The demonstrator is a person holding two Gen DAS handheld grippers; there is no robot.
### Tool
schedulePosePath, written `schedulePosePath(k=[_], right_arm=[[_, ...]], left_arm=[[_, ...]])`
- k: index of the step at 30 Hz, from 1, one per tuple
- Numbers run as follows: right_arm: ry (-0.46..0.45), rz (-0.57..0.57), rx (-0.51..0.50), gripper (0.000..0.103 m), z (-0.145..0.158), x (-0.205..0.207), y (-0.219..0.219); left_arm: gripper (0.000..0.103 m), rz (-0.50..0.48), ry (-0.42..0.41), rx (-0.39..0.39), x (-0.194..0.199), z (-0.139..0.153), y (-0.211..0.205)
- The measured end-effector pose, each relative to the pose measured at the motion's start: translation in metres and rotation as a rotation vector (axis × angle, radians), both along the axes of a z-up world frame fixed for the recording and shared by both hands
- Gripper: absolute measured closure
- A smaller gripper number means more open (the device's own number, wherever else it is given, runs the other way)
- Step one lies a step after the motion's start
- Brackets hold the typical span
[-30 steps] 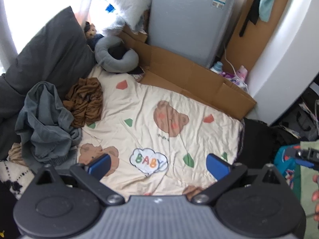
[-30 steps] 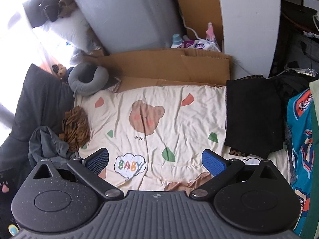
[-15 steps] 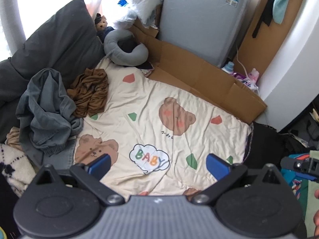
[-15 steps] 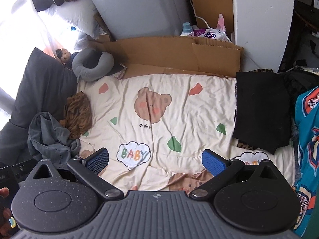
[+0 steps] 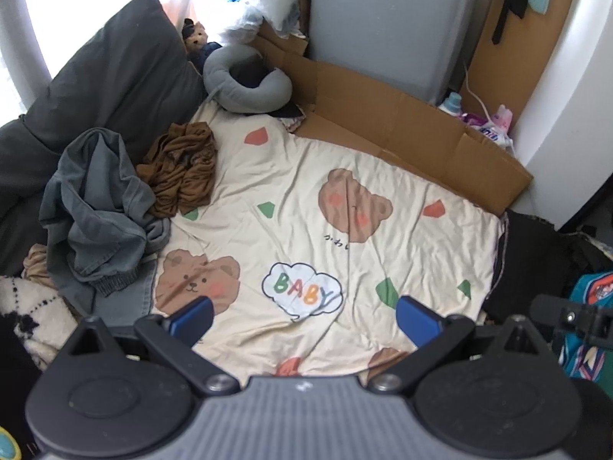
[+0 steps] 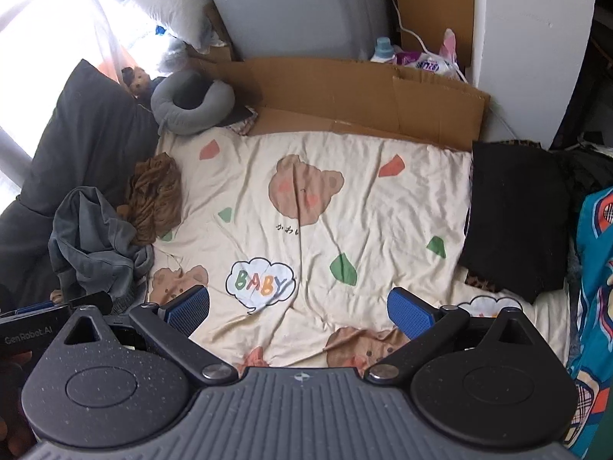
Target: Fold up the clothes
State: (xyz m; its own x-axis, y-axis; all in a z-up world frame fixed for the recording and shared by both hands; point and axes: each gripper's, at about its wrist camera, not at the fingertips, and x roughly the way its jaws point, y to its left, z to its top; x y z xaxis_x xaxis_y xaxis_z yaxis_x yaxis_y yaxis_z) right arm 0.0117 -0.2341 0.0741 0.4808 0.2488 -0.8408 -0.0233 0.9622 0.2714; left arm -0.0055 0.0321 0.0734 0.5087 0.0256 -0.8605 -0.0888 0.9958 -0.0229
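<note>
Left gripper (image 5: 304,316) and right gripper (image 6: 299,308) both hang above the cream bear-print blanket (image 5: 306,230), jaws spread wide, nothing between the blue pads. Clothes to fold lie at the blanket's left edge: crumpled grey garment (image 5: 95,207) touching a bunched brown garment (image 5: 182,168), beside the dark pillow (image 5: 115,76). A flat black garment (image 6: 513,214) lies on the blanket's right edge.

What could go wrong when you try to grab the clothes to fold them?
The grey garment and brown garment lie crumpled and touching, so a gripper might lift both together. The grey one also overlaps the bear blanket, which could get pinched too. Both the left gripper and right gripper are open and empty.
</note>
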Motion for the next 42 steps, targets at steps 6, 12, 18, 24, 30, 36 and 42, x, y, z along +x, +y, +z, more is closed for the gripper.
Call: schedulePosePath(k=[6,12,18,24,30,36,42], right_arm=[[0.033,0.043,-0.038,0.001,-0.003,0.005,0.007],[0.067,0.07,-0.085,0.001,-0.006,0.009,0.013],[0.063,0.064,-0.104,0.001,-0.005,0.009,0.012],[0.075,0.056,-0.095,0.001,-0.007,0.011,0.006],[0.078,0.055,-0.099,0.001,-0.007,0.013,0.006],[0.081,0.05,-0.084,0.001,-0.008,0.013,0.003],[0.079,0.053,-0.094,0.001,-0.008,0.014,0.004]], left_arm=[[0.001,0.002,0.035,-0.01,0.006,-0.004,-0.002],[0.001,-0.021,0.037,0.021,0.007,-0.006,-0.013],[0.001,-0.037,0.015,0.086,0.005,-0.005,-0.024],[0.001,-0.044,0.017,0.078,0.007,-0.006,-0.025],[0.001,-0.053,0.025,0.059,0.009,-0.007,-0.025],[0.001,-0.046,0.025,0.051,0.009,-0.008,-0.023],[0.001,-0.048,0.024,0.043,0.01,-0.008,-0.021]])
